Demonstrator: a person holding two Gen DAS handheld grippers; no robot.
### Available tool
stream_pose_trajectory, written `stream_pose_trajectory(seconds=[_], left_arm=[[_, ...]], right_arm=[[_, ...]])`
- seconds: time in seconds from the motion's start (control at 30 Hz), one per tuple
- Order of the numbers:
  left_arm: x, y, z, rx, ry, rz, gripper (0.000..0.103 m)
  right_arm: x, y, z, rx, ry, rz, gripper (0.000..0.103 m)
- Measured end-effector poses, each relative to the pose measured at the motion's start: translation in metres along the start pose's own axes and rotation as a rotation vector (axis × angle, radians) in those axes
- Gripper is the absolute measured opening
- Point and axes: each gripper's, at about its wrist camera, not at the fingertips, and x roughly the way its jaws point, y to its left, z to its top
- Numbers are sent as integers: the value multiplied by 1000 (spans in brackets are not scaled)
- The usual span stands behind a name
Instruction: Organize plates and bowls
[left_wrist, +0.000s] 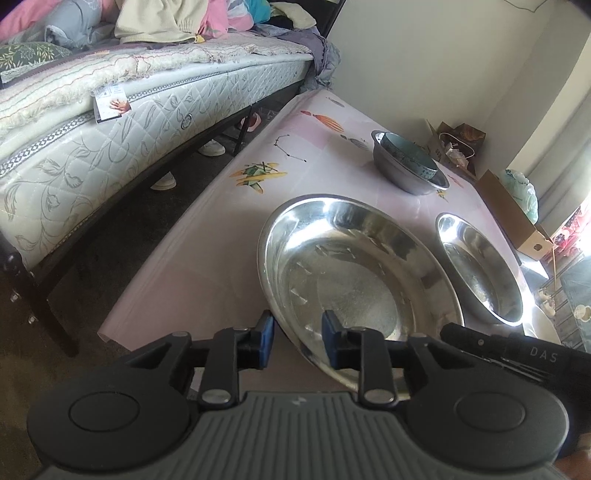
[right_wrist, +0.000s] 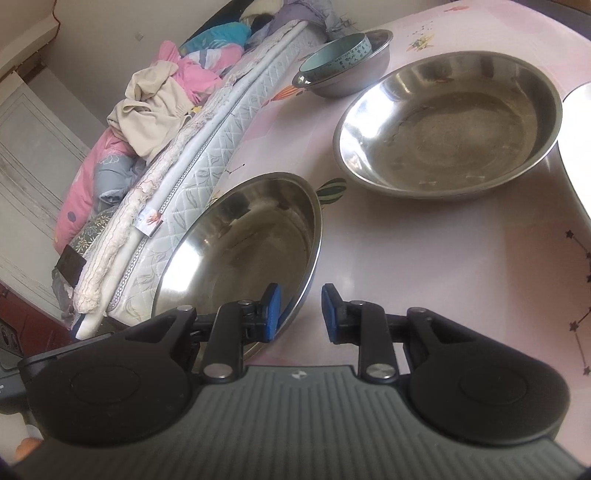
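Your left gripper (left_wrist: 297, 338) stands with its jaws parted astride the near rim of the large steel plate (left_wrist: 354, 266), one blue pad outside the rim and one inside, neither visibly pressing on the metal; treat it as released, not gripped. Your right gripper (right_wrist: 300, 312) is likewise parted: the same plate's rim (right_wrist: 251, 243) runs just beside its left pad at lower centre of the right view, but the gap between the pads holds only the pink tablecloth (right_wrist: 424, 258). A second steel plate (right_wrist: 450, 125) sits in the upper right of that view, and farther back a steel bowl (right_wrist: 354, 70) carries a pale blue ceramic bowl (right_wrist: 338, 55) nested inside it. Judged from this layout, the bowls are already nested and the two plates remain to be stacked. Before lifting, seat the rim deep between the pads and close squarely; polished steel will likely slip under a shallow pinch. Keep the plate level and lower it centred into the other.
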Motion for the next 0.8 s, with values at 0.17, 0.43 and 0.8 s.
stream_pose_trajectory(seconds=[0.17, 0.43, 0.8], left_arm=[[7, -4, 13, 6, -50, 40, 44], [28, -4, 27, -15, -54, 87, 37], [18, -10, 17, -5, 5, 30, 35]], right_arm=[[1, -3, 12, -29, -39, -22, 27], [16, -2, 26, -51, -67, -36, 27], [14, -4, 24, -50, -45, -32, 25]])
